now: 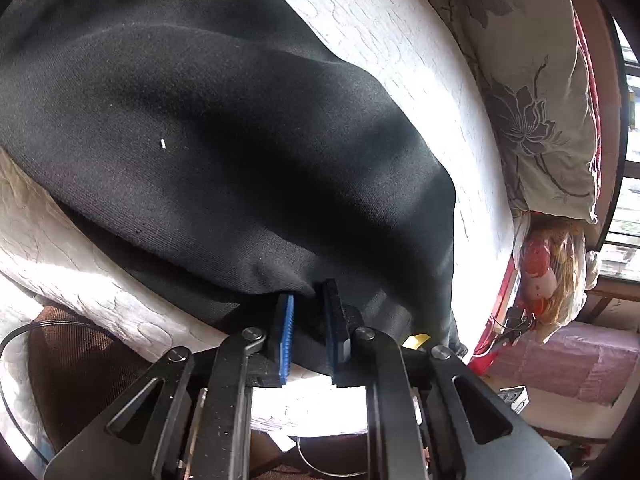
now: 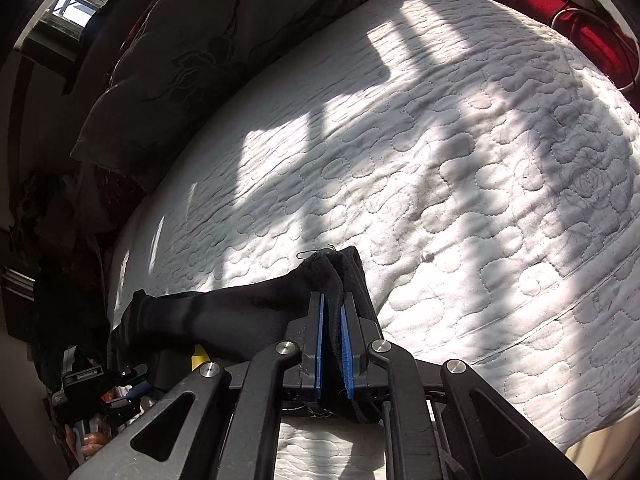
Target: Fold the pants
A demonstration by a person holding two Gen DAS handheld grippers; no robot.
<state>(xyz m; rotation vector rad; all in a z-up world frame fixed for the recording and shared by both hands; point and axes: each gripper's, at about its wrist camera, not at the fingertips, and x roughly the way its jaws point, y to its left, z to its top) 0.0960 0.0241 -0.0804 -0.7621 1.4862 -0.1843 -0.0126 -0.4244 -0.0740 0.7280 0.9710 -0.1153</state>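
**Both grippers pinch the black pants on the bed**

The black pants (image 1: 224, 152) lie on a white quilted bed (image 1: 380, 28). In the left wrist view they fill most of the frame, a big dark sheet running from the upper left down to the lower middle. A tiny white speck sits on the cloth at the left of centre.

The left gripper (image 1: 310, 308) is at the bottom middle of that view. Its jaws are closed on the near edge of the pants, and the cloth bunches up between the blue pads (image 1: 287, 320).

The right wrist view shows much less of the pants (image 2: 224, 312). Here they are only a thin dark strip in the lower left, and the rest is bare bed (image 2: 440, 160) with stripes of sun and shadow. The right gripper (image 2: 331, 308) is at the bottom middle. Its jaws are closed on a small folded corner of the pants, and a loose thread sticks up from that corner.

Only the left view shows a flowered pillow (image 1: 532, 92) at the upper right and a stuffed toy in a clear bag (image 1: 556, 276) at the right edge.

Only the right view shows a person's hand (image 2: 90, 440) in the lower left corner, holding the other gripper's handle, and a red cloth (image 2: 560, 12) at the upper right.
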